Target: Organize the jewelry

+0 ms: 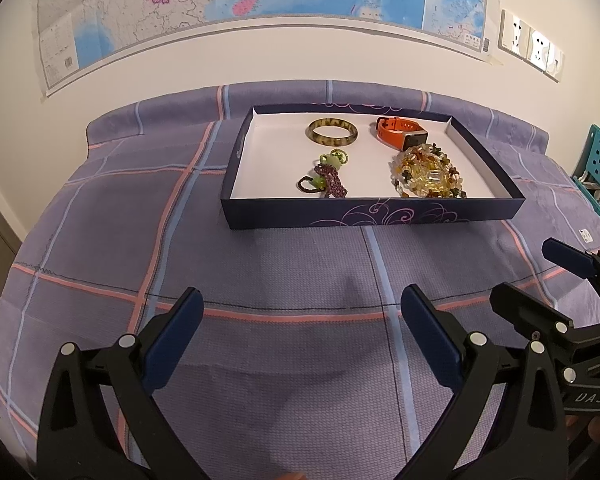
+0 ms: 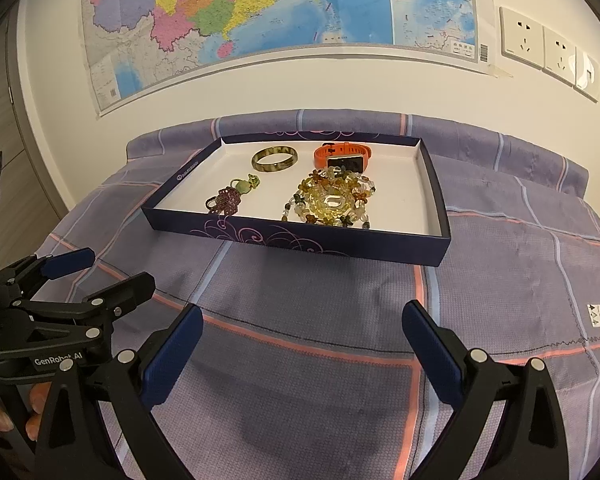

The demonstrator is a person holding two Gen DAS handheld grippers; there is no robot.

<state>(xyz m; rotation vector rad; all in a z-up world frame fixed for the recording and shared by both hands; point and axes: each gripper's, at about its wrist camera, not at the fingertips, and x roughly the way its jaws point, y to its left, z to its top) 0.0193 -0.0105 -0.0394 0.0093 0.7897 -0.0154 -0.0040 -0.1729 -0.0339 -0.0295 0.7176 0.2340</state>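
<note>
A: Jewelry sits inside the shallow dark tray (image 1: pixel 374 216) with white lining, on the checked purple bedcover (image 1: pixel 292 344). Far row: mottled green-brown bangle (image 1: pixel 332 132) to the left, orange watch (image 1: pixel 400 132) to the right. Near row: purple beaded piece (image 1: pixel 328 178) with pale green stones to the left, heap of amber and clear beads (image 1: pixel 426 172) to the right, its far edge touching the watch.

B: Tools?

A: Left tool (image 1: pixel 302 314) is spread wide, nothing between its blue pads, held over bare bedcover well short of the tray. Right tool (image 2: pixel 302 326) reads the same: wide apart, empty, over the cover. The two sit close side by side.

B: Background?

A: Wall map (image 2: pixel 260 12) above the bed, sockets (image 2: pixel 548 48) to its right.
</note>
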